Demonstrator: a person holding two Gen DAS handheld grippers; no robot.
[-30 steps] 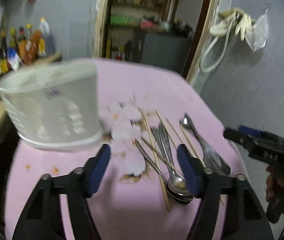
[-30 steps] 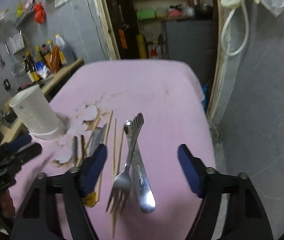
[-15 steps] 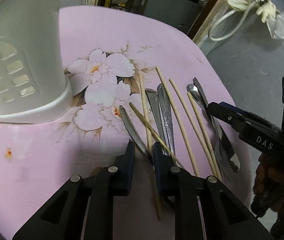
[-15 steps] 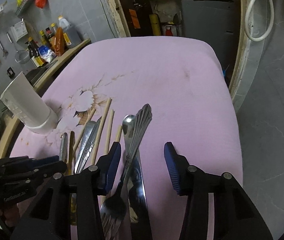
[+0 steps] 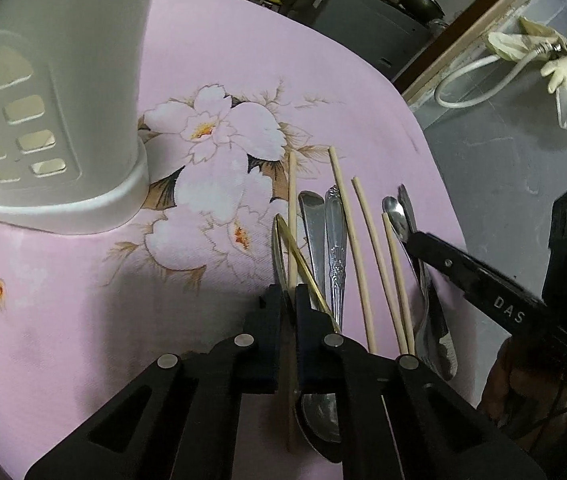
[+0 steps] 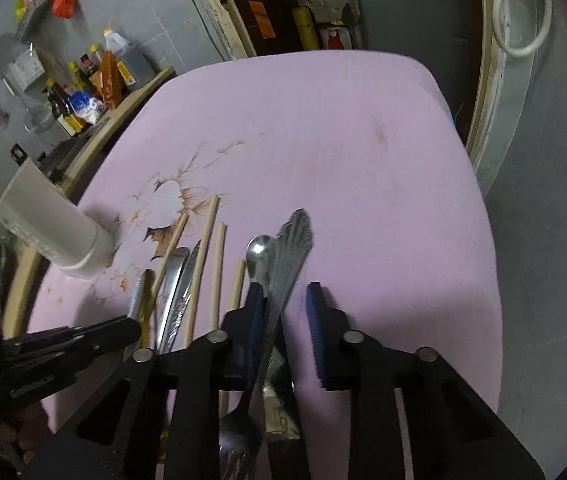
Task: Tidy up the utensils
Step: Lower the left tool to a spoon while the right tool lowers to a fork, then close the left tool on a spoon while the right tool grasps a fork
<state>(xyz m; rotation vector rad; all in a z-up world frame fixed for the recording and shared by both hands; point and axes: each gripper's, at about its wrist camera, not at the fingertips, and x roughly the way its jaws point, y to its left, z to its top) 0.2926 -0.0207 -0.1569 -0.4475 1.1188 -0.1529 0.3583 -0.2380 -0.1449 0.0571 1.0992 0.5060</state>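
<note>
left gripper jaws clamp a chopstick; right gripper jaws gape around a fork.

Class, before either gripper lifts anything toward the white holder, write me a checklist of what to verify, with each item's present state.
1. Left gripper shut on a chopstick: ok.
2. Only one item pinched there: cannot tell; a spoon lies beneath.
3. Right gripper closed on the fork: not ok, gap remains.
4. White holder upright: ok.
5. Holder's opening free: cannot tell.
</note>
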